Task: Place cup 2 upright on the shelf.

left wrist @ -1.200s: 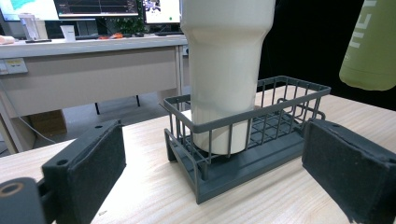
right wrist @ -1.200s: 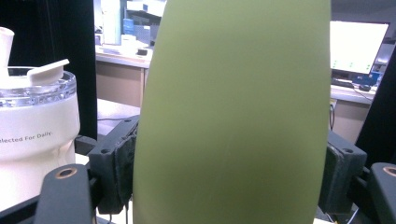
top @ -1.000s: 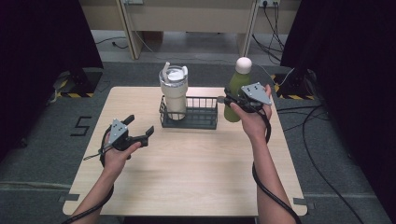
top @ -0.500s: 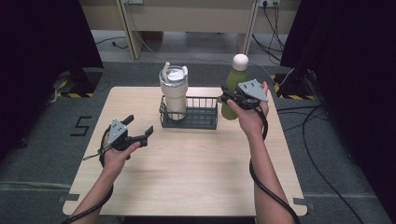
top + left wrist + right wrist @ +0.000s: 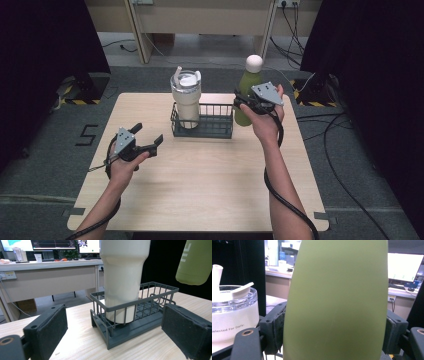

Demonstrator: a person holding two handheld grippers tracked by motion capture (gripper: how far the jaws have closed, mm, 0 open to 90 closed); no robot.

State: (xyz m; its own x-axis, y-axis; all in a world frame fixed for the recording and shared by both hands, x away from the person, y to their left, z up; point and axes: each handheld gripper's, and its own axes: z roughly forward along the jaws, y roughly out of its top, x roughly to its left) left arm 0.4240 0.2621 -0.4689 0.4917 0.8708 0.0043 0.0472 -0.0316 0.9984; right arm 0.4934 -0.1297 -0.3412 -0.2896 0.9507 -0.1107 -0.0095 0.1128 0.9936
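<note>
The green bottle (image 5: 246, 95) hangs just right of the wire basket (image 5: 202, 121), clenched in your right claw (image 5: 243, 104). Keep it upright, clear the rim, and lower it beside the white tumbler (image 5: 185, 98). Your left claw (image 5: 148, 140) waits released above the bench (image 5: 200, 190).

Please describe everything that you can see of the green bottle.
The green bottle has a smooth, matte olive body that looks like coated metal, narrowing to a rounded white cap. Pale lettering runs along its side in the left gripper view. It stands upright but off the table, its base hanging beside the right end of the wire basket. The right gripper clamps its body, one pad on each side.
</note>
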